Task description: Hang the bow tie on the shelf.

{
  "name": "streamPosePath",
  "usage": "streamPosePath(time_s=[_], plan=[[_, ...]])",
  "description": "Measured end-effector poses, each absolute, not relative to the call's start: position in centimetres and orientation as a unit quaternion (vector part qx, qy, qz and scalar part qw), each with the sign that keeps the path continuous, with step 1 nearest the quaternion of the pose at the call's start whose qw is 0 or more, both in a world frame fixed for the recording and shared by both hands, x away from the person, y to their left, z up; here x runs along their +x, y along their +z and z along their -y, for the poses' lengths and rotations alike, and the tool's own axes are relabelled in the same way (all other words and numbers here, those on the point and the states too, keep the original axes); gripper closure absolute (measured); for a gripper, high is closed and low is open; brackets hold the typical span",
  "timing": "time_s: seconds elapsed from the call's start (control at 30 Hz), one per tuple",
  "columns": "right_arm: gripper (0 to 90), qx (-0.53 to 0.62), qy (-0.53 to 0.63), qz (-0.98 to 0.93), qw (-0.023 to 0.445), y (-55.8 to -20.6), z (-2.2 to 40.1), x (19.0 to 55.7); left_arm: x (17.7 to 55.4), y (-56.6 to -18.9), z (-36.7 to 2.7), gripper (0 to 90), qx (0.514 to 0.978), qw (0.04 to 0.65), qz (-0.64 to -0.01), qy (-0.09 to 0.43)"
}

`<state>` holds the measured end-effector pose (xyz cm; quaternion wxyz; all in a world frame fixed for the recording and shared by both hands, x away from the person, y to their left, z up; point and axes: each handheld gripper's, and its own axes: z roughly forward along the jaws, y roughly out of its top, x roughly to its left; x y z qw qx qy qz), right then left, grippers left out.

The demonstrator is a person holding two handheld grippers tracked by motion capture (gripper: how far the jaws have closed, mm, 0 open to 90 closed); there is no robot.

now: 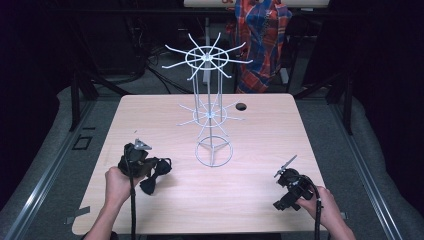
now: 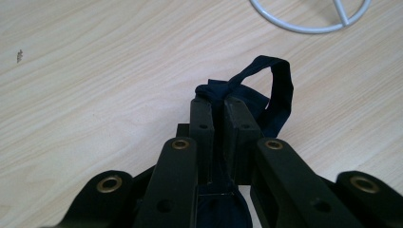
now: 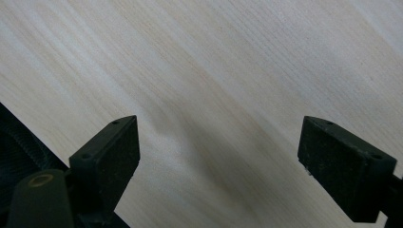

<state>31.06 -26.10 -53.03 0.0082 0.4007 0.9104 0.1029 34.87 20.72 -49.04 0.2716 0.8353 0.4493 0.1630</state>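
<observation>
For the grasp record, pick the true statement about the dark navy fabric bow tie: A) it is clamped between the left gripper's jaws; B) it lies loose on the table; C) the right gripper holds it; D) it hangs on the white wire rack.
A: in the left gripper view, the left gripper pinches the dark navy fabric bow tie, jaws closed on the cloth.

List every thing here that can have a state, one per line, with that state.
Left gripper: shut on the dark cloth.
Dark cloth: bunched, pinched between the jaws, one loop sticking out.
Right gripper: open, nothing between the jaws, over bare table.
Wire rack: upright on the table, all its hooks bare.
Plaid cloth: hanging behind the table.
</observation>
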Motion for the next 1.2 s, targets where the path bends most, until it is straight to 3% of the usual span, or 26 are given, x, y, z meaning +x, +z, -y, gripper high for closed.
streamPosePath(time_s=[0.47,1.2], plan=[[13.7,0.389,0.087,-0.917,0.009,-52.7,26.2,31.1,34.9,-47.8,-21.7,83.6,0.814,0.288,-0.472,0.176],[13.7,0.396,0.092,-0.913,0.012,-52.8,26.2,31.0,34.5,-45.6,-21.6,83.6,0.809,0.324,-0.454,0.185]])
